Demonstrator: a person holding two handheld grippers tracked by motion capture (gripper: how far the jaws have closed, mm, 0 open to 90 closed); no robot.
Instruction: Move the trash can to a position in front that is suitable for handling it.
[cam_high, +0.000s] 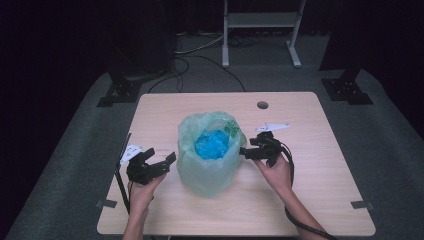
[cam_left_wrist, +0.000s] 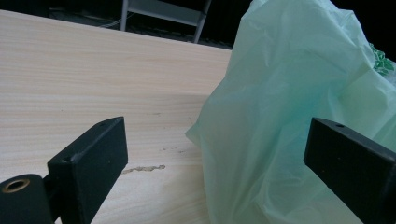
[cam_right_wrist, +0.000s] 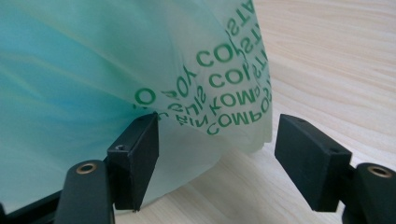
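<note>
A pale green translucent bag (cam_high: 207, 165) stands upright in the middle of the wooden table (cam_high: 310, 200), mouth open, with crumpled blue material (cam_high: 212, 144) inside. My left gripper (cam_high: 162, 155) is open just left of the bag. In the left gripper view the bag (cam_left_wrist: 280, 93) bulges between the spread jaws of the left gripper (cam_left_wrist: 215, 158) without being pinched. My right gripper (cam_high: 243, 151) is open at the bag's right rim. In the right gripper view the bag's printed edge (cam_right_wrist: 229, 88) hangs inside the right gripper (cam_right_wrist: 215, 154), with the film against one jaw.
Small white paper pieces lie at the right (cam_high: 272, 126) and the left (cam_high: 131, 151) of the bag. A round hole (cam_high: 262, 105) is near the table's far edge. A black bar (cam_high: 120, 175) runs along the left edge. A white frame (cam_high: 260, 30) stands on the floor behind.
</note>
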